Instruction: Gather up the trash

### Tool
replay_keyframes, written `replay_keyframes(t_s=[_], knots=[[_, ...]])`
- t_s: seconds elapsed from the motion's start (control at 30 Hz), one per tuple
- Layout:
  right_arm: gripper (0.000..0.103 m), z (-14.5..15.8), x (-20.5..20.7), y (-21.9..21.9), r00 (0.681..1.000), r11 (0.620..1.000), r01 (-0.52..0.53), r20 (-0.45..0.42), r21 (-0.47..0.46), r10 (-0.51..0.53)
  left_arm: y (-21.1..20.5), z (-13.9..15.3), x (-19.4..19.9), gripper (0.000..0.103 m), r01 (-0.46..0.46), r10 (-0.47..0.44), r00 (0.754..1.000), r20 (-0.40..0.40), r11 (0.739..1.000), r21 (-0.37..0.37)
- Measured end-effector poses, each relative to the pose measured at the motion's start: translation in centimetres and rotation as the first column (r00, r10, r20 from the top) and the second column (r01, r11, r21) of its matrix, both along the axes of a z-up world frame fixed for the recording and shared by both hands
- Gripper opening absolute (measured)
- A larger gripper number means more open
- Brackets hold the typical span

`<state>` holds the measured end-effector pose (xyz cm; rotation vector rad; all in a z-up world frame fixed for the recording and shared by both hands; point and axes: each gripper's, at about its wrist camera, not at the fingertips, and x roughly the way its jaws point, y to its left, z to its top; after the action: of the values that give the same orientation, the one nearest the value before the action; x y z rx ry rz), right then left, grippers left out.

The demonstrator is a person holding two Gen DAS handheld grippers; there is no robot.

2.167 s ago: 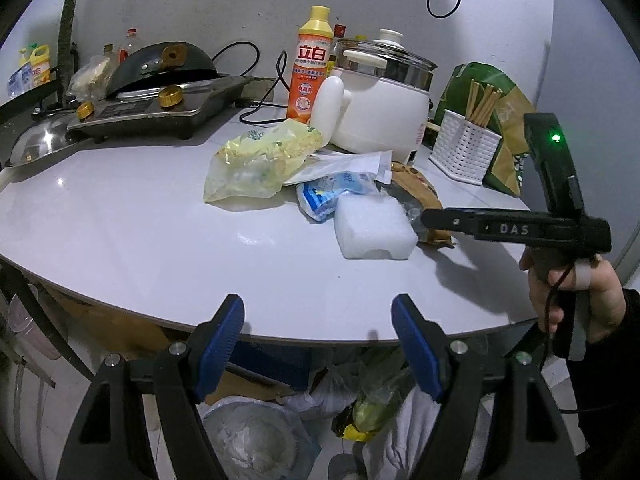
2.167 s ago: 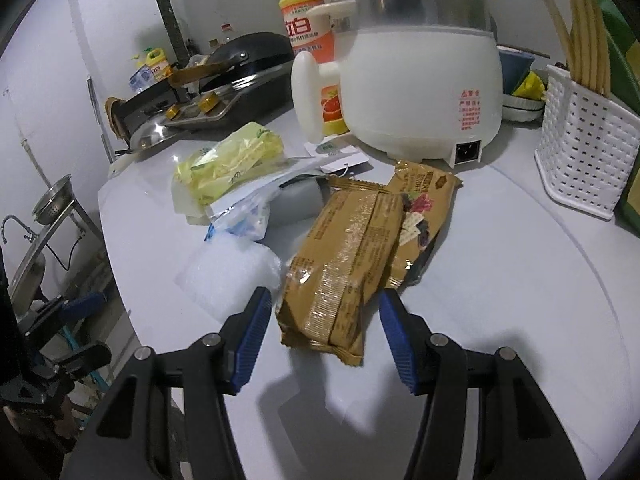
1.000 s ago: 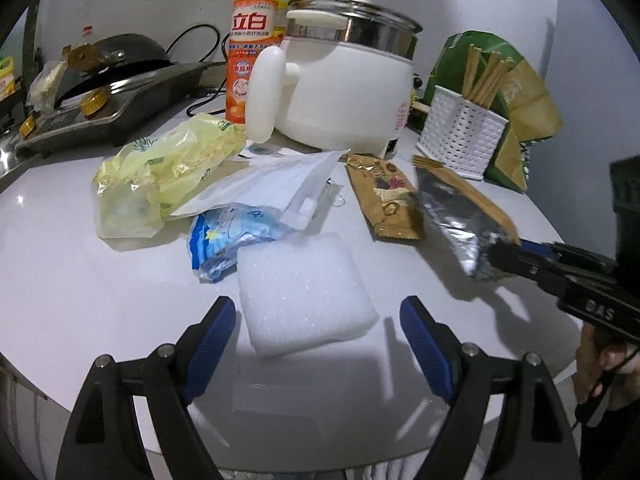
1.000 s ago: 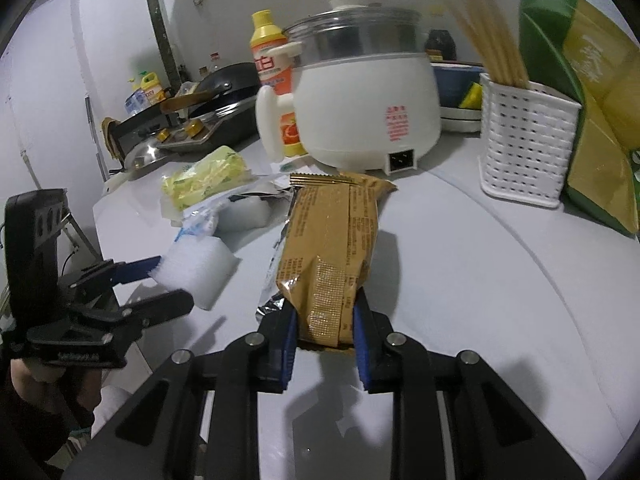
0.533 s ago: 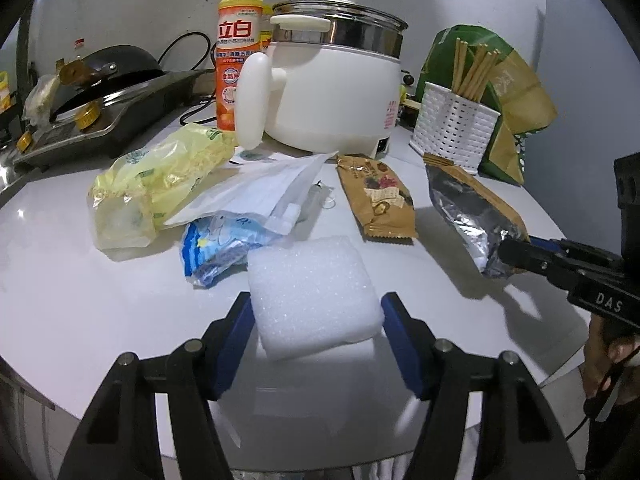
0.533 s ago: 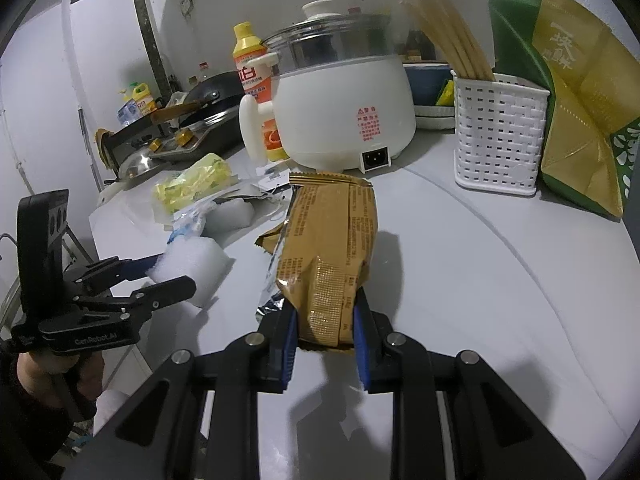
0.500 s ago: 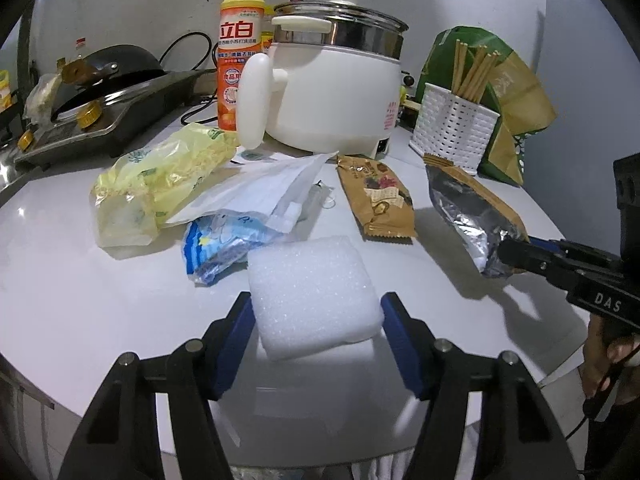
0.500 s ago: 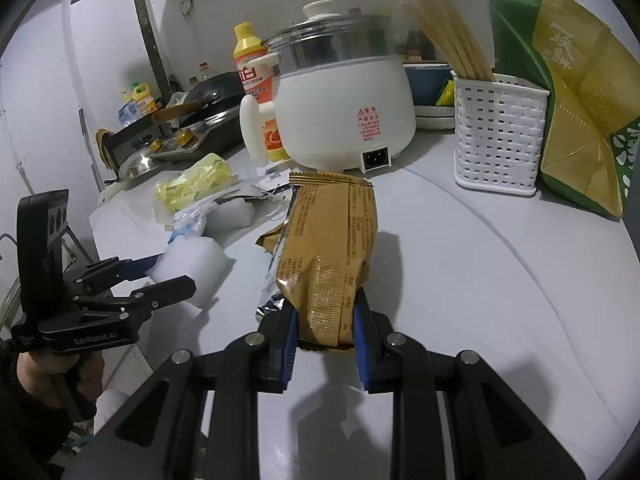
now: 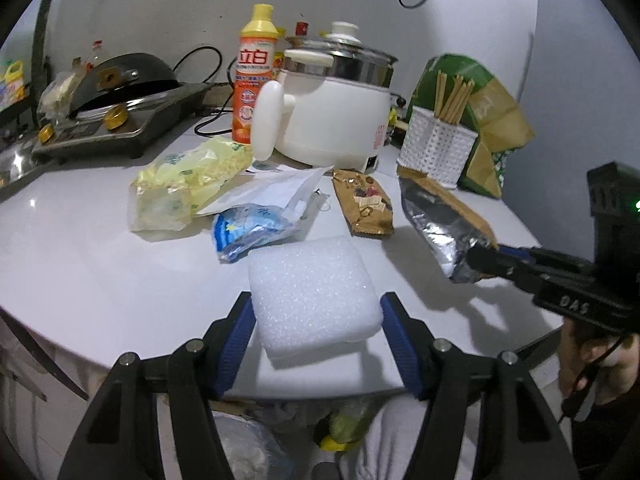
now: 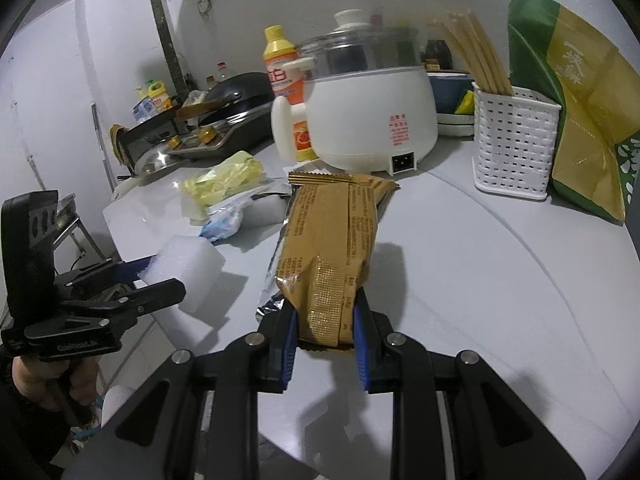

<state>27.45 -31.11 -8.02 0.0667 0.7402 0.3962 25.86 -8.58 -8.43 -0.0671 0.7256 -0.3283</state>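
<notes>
Left view: my left gripper (image 9: 316,322) has closed from wide open onto the foam block (image 9: 310,292) at the table (image 9: 80,264) edge since a second ago, pads now against both its sides, so that piece is secured; on the table I count one brown wrapper (image 9: 364,204), one yellow bag (image 9: 184,180), one blue packet (image 9: 248,228), one white pouch (image 9: 276,188). Right view: my right gripper (image 10: 325,330) stays clamped narrow on one gold wrapper (image 10: 330,240), now raised off the table, so two trash items are in hand.
</notes>
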Motion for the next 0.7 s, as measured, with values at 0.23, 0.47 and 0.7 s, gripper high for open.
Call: replay_keyframes(t_s=[0.23,0.47,0.7], knots=[[0.022,0.8,-1.3,1.8,0.999,0.999,-0.036,0.010,-0.013,0.036,1.9,1.2,-2.8,0.064,-0.028,0.028,0.999,0.031,1.000,-0.012],[0.022,1.4,-2.7,3.7,0.997,0.997,-0.072,0.020,-0.030,0.072,4.2,1.2,-5.5,0.064,-0.055,0.056,0.998,0.040,0.998,-0.028],[0.022,1.5,-4.3,6.0,0.992,0.991,-0.124,0.015,-0.049,0.125,6.4,0.9,-7.9,0.064,-0.090,0.092,0.995,0.045,0.995,-0.043]])
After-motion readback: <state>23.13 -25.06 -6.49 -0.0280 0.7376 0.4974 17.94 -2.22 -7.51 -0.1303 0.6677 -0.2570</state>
